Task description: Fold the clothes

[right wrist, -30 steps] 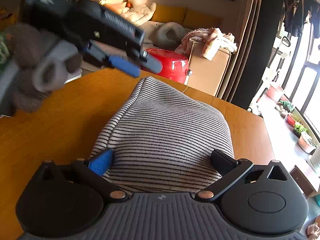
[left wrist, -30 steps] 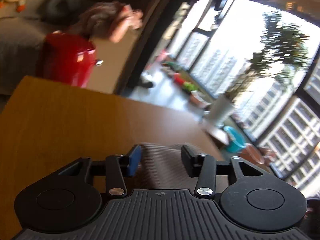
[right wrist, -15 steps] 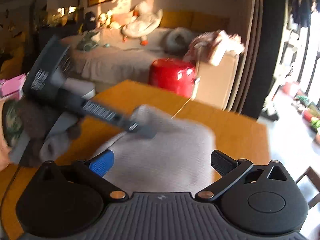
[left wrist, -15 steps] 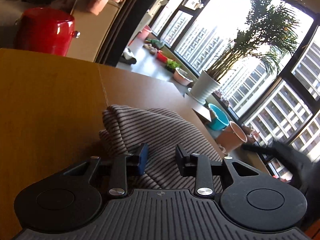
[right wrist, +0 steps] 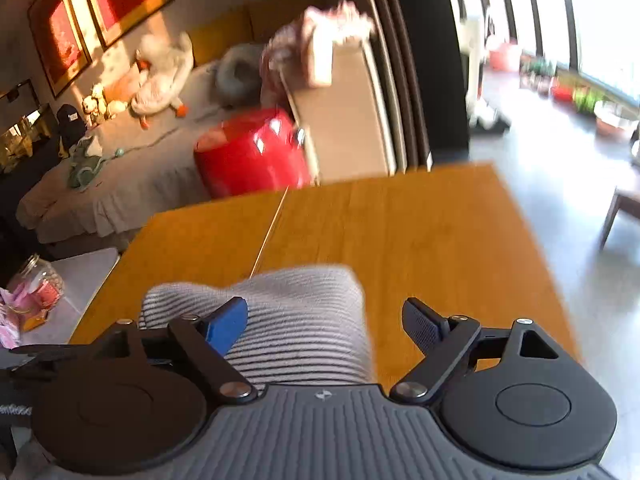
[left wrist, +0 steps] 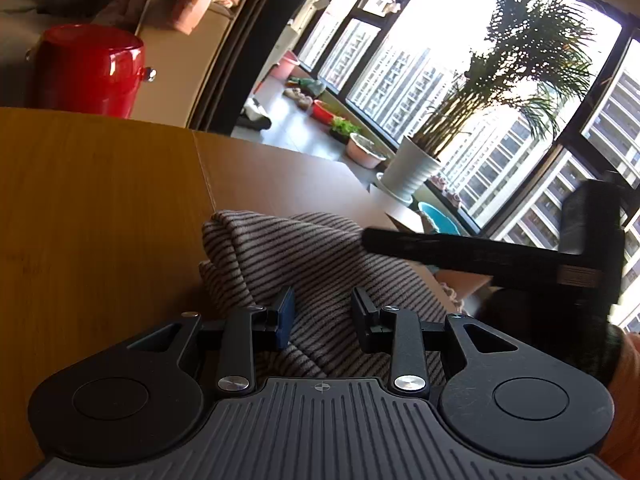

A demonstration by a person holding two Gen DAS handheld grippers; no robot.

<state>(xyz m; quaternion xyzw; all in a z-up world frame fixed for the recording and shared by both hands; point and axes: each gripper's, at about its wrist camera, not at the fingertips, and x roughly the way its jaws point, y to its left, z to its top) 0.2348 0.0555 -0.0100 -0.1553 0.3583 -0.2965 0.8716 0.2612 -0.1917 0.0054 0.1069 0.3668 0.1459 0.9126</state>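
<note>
A grey-and-black striped knit garment [left wrist: 304, 256] lies bunched in thick folds on the wooden table [left wrist: 100, 200]. My left gripper [left wrist: 323, 316] is low over its near part, jaws narrowed onto a raised fold of the cloth. From the right, one black finger [left wrist: 400, 242] of the right gripper reaches over the garment's far side. In the right wrist view the garment [right wrist: 288, 320] lies just ahead. The right gripper [right wrist: 324, 312] stands wide open above it, blue pad over the cloth, other finger over bare table [right wrist: 420, 232].
A red bin [left wrist: 88, 72] and a beige sofa arm with draped clothes [right wrist: 328, 60] stand beyond the table's far edge. A white potted palm [left wrist: 412, 168] and window are to the right. A glass jar [right wrist: 36, 284] sits on a low stand to the left.
The left jaws have narrowed onto the garment as that gripper dropped toward it. The right gripper swung right and stayed open; the garment now sits low and left in its view.
</note>
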